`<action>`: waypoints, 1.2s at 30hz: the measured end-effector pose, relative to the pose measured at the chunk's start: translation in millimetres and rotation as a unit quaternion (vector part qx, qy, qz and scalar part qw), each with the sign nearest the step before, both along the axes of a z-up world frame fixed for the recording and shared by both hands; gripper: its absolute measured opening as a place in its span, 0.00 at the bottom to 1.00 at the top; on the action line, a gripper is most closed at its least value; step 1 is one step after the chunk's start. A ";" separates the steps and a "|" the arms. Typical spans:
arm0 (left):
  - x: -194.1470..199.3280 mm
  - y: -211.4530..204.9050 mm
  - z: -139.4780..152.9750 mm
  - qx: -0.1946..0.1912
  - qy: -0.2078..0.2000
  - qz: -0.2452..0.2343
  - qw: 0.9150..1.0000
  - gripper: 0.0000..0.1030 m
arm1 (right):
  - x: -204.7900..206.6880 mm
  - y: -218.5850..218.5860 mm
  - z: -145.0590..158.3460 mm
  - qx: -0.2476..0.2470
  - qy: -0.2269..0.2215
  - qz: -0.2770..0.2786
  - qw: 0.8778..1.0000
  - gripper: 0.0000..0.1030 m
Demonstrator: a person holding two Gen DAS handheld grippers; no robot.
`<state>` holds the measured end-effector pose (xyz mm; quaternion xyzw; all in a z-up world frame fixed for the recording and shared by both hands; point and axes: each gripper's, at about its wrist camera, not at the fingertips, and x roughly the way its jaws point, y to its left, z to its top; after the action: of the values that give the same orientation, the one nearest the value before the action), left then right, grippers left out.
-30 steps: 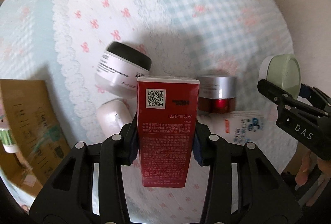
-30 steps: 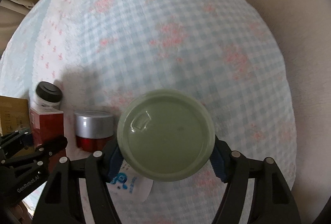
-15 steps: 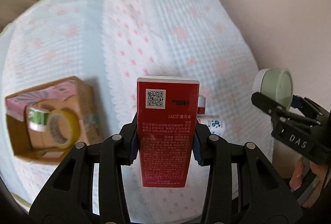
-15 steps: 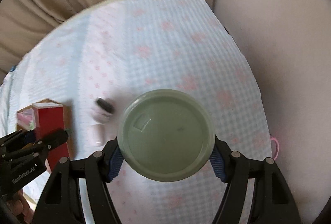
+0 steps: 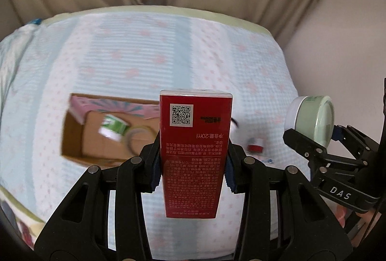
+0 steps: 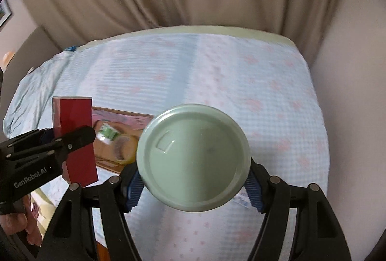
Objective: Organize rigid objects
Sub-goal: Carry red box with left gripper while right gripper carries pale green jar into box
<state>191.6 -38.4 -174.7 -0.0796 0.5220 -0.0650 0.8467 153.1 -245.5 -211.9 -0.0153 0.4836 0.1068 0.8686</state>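
Red carton (image 5: 194,150) sits clamped upright in the left gripper (image 5: 193,173), held above the bed (image 5: 168,56) with its QR code facing the camera. The right gripper (image 6: 193,185) clasps a pale green jar (image 6: 193,161) by its sides. Below on the bedspread lies an open cardboard box (image 5: 72,140) holding a tape roll (image 5: 140,138), with a small red jar (image 5: 256,145) to its right.

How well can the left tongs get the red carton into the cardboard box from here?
Probably yes: the left tongs hold the red carton above the open cardboard box, nothing between, though it already holds tape.
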 end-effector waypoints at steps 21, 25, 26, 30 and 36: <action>50.9 228.5 -64.4 -0.019 0.067 -0.048 0.996 0.37 | 15.1 187.9 -50.0 0.033 0.058 -0.078 0.995 0.64; 69.4 246.6 -95.1 -0.021 0.089 -0.071 0.993 0.37 | 22.6 208.9 -73.1 0.024 0.075 -0.106 0.991 0.64; 74.5 250.6 -103.4 -0.022 0.095 -0.075 0.992 0.37 | 25.5 212.6 -81.1 0.023 0.081 -0.112 0.990 0.64; 91.3 257.6 -135.8 -0.028 0.119 -0.083 0.989 0.37 | 34.7 222.9 -107.9 0.013 0.103 -0.120 0.987 0.64; 104.5 250.0 -176.9 -0.028 0.151 -0.092 0.984 0.37 | 51.4 227.8 -151.8 -0.002 0.129 -0.121 0.984 0.64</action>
<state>296.1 211.5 -351.6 -0.0637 0.6469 -0.1448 0.7459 204.5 -17.8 -363.6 0.0552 0.5899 0.0011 0.8056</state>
